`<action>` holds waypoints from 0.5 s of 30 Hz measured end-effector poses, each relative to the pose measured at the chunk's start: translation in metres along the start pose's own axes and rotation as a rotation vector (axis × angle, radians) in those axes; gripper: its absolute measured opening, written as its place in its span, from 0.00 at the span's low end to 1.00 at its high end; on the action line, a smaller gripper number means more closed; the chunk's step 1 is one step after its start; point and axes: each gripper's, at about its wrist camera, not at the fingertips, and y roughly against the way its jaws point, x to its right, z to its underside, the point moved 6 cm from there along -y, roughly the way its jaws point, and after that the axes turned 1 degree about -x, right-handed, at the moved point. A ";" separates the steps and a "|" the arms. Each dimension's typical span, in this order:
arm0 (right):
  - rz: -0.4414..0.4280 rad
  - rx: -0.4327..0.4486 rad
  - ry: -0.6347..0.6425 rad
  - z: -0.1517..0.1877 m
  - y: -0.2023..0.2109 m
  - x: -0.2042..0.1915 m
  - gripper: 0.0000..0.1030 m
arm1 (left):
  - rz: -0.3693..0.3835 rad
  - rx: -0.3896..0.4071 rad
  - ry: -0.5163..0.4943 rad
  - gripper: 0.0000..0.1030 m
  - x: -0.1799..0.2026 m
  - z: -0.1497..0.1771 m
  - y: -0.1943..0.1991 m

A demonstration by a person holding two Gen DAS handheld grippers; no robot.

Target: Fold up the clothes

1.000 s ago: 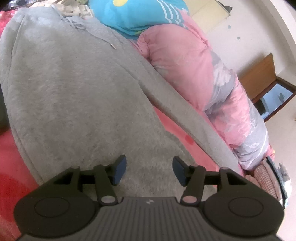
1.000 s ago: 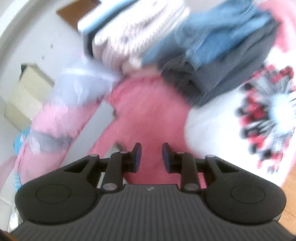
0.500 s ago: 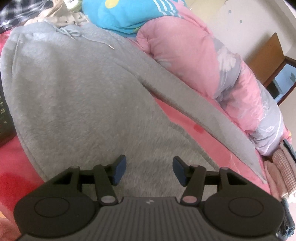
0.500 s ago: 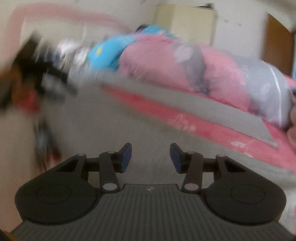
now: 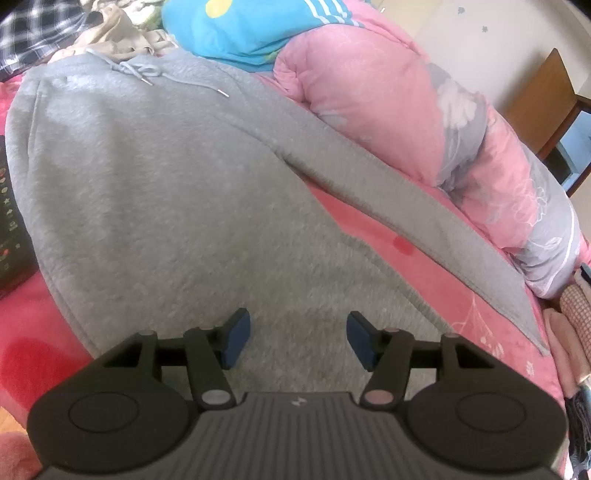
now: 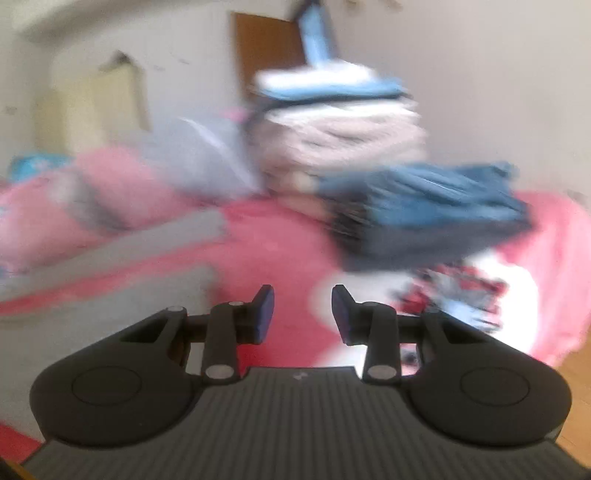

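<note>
A grey hoodie (image 5: 166, 184) lies spread flat on the pink bed sheet (image 5: 413, 269), drawstrings at the far end. One sleeve (image 5: 424, 225) stretches out to the right. My left gripper (image 5: 297, 338) hovers just above the hoodie's near hem; its jaws are opening and nothing is between them. The right wrist view is blurred by motion. My right gripper (image 6: 303, 314) is over the bed sheet (image 6: 280, 240) with the grey sleeve (image 6: 129, 243) to its left; its jaws are closing with nothing between them.
A rolled pink quilt (image 5: 388, 103) and a blue garment (image 5: 251, 29) lie behind the hoodie. A dark box (image 5: 11, 221) sits at its left edge. A stack of folded clothes (image 6: 343, 140) with blue jeans (image 6: 436, 195) stands on the bed's far end.
The left gripper rose slightly and tilted, showing more of the hoodie. The right gripper swung towards the hoodie and back to the folded stack, rolling upright; its jaws widened, then narrowed.
</note>
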 end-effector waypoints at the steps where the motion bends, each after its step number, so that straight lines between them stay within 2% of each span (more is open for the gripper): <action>1: -0.064 -0.016 0.014 0.001 -0.002 -0.015 0.34 | 0.000 -0.001 -0.001 0.58 0.000 0.000 0.000; 3: -0.122 -0.047 0.023 0.006 -0.010 -0.037 0.33 | 0.002 -0.001 -0.005 0.58 -0.001 0.000 0.000; 6: -0.145 -0.110 -0.093 0.003 -0.026 -0.033 0.35 | 0.007 -0.002 -0.002 0.58 -0.002 0.000 0.000; 11: -0.188 -0.171 -0.490 0.012 -0.005 0.030 0.46 | -0.006 -0.003 -0.002 0.59 0.000 0.001 0.000; 15: -0.229 -0.252 -0.716 0.046 0.018 0.062 0.57 | -0.008 -0.007 0.006 0.60 0.001 0.002 0.001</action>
